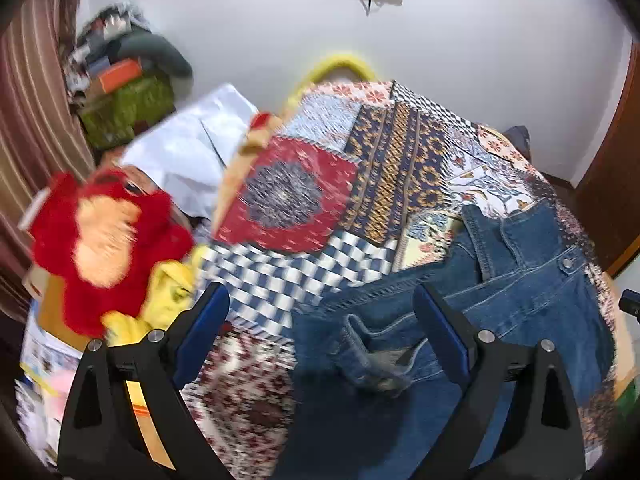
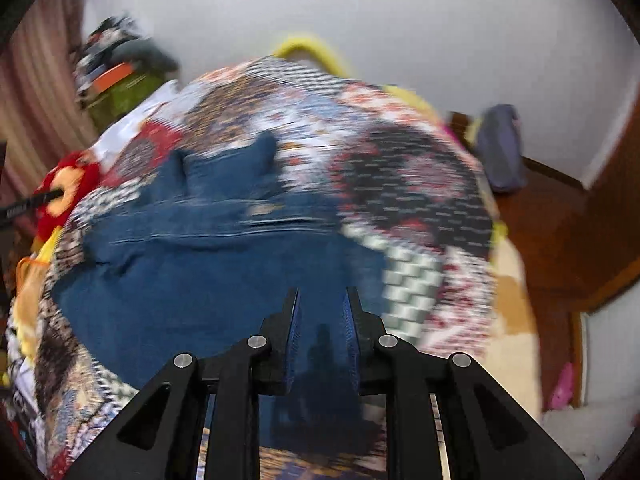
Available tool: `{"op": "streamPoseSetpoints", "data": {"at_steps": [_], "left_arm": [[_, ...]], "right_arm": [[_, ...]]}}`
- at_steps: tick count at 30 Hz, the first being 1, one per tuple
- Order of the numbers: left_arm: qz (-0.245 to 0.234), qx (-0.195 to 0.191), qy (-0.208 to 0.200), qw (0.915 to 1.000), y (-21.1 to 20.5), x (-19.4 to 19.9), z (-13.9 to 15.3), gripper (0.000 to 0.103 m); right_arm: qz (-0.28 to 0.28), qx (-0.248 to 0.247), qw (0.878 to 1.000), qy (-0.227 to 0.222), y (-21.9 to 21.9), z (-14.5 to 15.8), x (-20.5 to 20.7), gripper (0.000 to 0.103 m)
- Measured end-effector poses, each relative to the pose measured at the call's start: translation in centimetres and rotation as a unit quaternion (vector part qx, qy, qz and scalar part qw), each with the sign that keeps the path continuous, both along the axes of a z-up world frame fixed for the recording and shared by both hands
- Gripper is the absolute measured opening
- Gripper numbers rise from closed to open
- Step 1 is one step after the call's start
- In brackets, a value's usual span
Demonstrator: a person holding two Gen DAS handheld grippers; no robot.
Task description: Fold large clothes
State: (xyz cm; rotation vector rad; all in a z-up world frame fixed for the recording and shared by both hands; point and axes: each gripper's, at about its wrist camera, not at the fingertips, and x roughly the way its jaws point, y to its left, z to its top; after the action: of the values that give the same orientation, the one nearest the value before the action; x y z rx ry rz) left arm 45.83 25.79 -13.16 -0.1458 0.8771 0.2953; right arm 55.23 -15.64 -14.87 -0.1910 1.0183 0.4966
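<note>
A pair of blue denim jeans [image 1: 520, 288] lies spread on the patchwork bedspread [image 1: 304, 192], waistband and button toward the far right. My left gripper [image 1: 320, 300] is open above the jeans' near edge, with a belt loop or pocket flap between its fingers, not gripped. In the blurred right wrist view the jeans [image 2: 208, 264] fill the centre of the bedspread [image 2: 420, 184]. My right gripper [image 2: 322, 300] hovers over the denim with its jaws narrowly apart; I cannot tell whether it pinches cloth.
A red and yellow plush toy [image 1: 108, 248] sits at the bed's left edge, beside a white pillow [image 1: 192, 148]. Piled boxes and bags [image 1: 120, 92] stand in the far left corner. A wooden door [image 2: 580, 232] and floor lie to the right.
</note>
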Motion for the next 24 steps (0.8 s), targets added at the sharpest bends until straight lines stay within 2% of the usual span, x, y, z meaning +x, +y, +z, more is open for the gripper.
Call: {"op": "streamPoseSetpoints", "data": {"at_steps": [2, 5, 9, 12, 13, 16, 18, 21, 24], "left_arm": [[-0.016, 0.011, 0.020, 0.9996, -0.2, -0.2, -0.5, 0.094], [-0.065, 0.015, 0.056, 0.9962, -1.4, -1.0, -2.6, 0.094], [-0.134, 0.033, 0.112, 0.9841, -4.3, -1.6, -7.7, 0.095], [-0.151, 0.054, 0.155, 0.9748, -5.6, -0.9, -11.4, 0.096], [-0.148, 0.056, 0.157, 0.9748, -5.6, -0.4, -12.2, 0.096], [-0.115, 0.021, 0.131, 0.9844, -4.1, 1.2, -12.1, 0.097], [-0.089, 0.001, 0.113, 0.9896, -2.7, 2.4, -11.9, 0.099], [-0.047, -0.002, 0.099, 0.9939, -0.9, 3.8, -11.6, 0.101], [-0.033, 0.001, 0.090, 0.9954, -0.3, 4.4, -11.1, 0.103]], "right_arm": [[0.022, 0.005, 1.000, 0.006, 2.4, -0.7, -0.4, 0.016], [0.057, 0.012, 0.998, 0.015, 6.2, -1.8, -1.0, 0.016], [0.088, 0.012, 0.995, 0.042, 10.3, -4.1, -1.0, 0.016], [0.097, 0.005, 0.993, 0.066, 12.5, -6.2, -0.8, 0.016], [0.095, -0.002, 0.993, 0.065, 12.9, -6.6, -0.7, 0.016], [0.099, -0.006, 0.994, 0.055, 13.4, -7.0, -0.1, 0.016], [0.093, -0.004, 0.995, 0.025, 13.2, -6.6, 0.8, 0.016], [0.059, -0.058, 0.997, 0.005, 12.7, -7.4, 2.7, 0.016], [0.041, 0.007, 0.998, 0.041, 10.3, -8.2, 4.5, 0.016]]}}
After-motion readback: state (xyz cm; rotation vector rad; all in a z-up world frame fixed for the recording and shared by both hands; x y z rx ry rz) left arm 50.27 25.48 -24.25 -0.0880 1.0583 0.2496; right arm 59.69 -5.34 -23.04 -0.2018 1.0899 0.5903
